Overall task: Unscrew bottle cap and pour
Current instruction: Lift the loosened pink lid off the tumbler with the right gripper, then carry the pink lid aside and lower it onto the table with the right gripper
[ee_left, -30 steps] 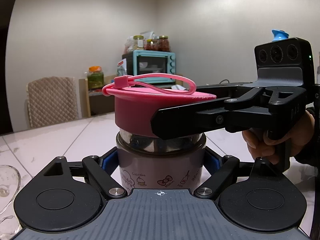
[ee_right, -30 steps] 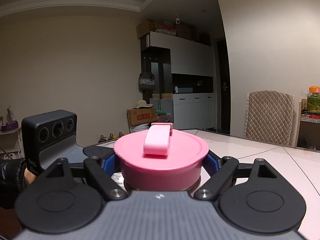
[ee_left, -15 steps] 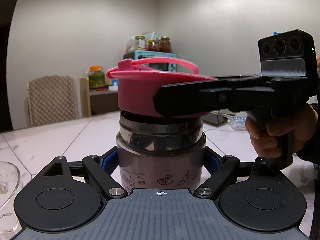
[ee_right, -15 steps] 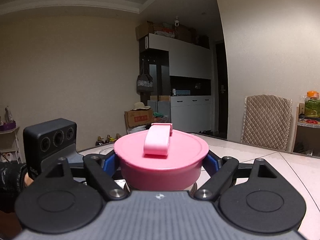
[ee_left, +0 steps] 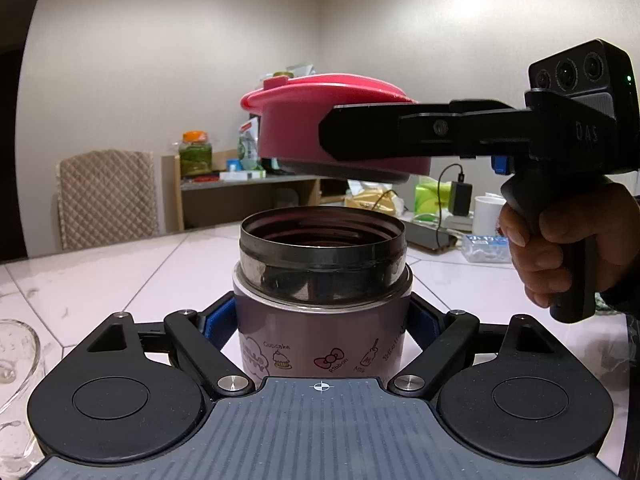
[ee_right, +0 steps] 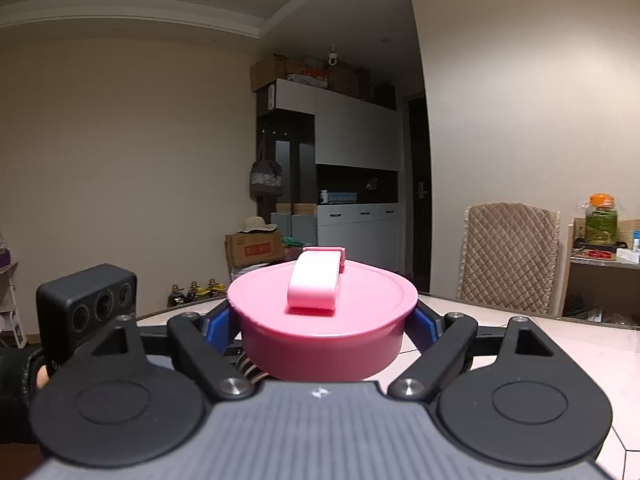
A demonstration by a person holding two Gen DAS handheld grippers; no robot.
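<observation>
A pale purple jar-like bottle [ee_left: 320, 344] with cartoon prints and a wide steel threaded mouth [ee_left: 322, 246] stands upright on the white table. My left gripper [ee_left: 322, 326] is shut on its body. My right gripper [ee_right: 322, 330] is shut on the pink screw cap [ee_right: 322, 312] with its flat carry strap. In the left wrist view the cap [ee_left: 296, 128] hangs clear above the open mouth, slightly tilted, held by the right gripper [ee_left: 372, 136] that reaches in from the right. What is inside the bottle is hidden.
A clear glass vessel [ee_left: 16, 364] stands at the left edge of the table. At the far right lie a white mug [ee_left: 488, 216], a charger with cable [ee_left: 460, 196] and a small box [ee_left: 486, 246]. A quilted chair [ee_left: 106, 196] and a shelf with jars [ee_left: 196, 158] stand behind.
The pink cap has come off the bottle and risen well above its mouth in my right gripper. The bottle's steel mouth now stands open. My left gripper has held still.
</observation>
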